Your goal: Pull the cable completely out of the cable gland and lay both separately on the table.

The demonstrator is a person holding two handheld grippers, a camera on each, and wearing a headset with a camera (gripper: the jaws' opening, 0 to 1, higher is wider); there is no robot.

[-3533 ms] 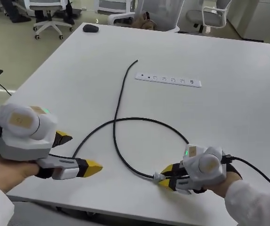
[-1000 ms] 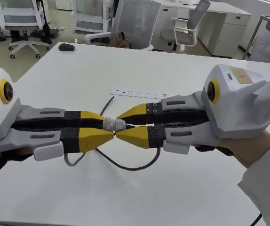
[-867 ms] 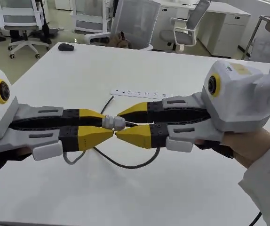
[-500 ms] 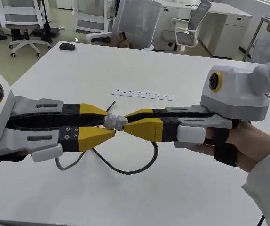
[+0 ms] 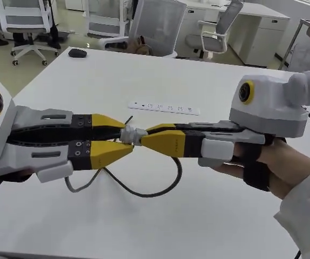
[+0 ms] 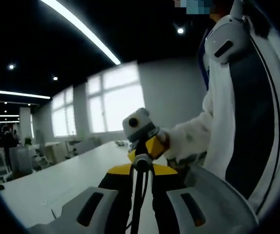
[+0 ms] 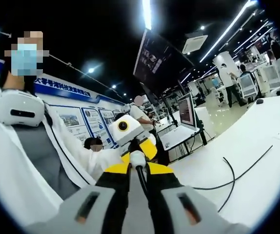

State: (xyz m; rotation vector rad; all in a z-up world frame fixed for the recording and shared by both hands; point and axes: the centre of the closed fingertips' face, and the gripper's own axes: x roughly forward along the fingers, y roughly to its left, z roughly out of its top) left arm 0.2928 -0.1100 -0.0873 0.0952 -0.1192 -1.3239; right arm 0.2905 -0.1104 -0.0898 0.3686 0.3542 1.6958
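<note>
The small grey cable gland (image 5: 130, 133) hangs above the white worktop (image 5: 198, 216), pinched in the left tool (image 5: 127, 137). The right tool (image 5: 143, 140) is closed narrow on the black cable (image 5: 144, 194) at the gland's 3 o'clock. The right tool has rolled over the last second, yet gland and cable remain joined, so the pull-out likely still lies ahead.
</note>
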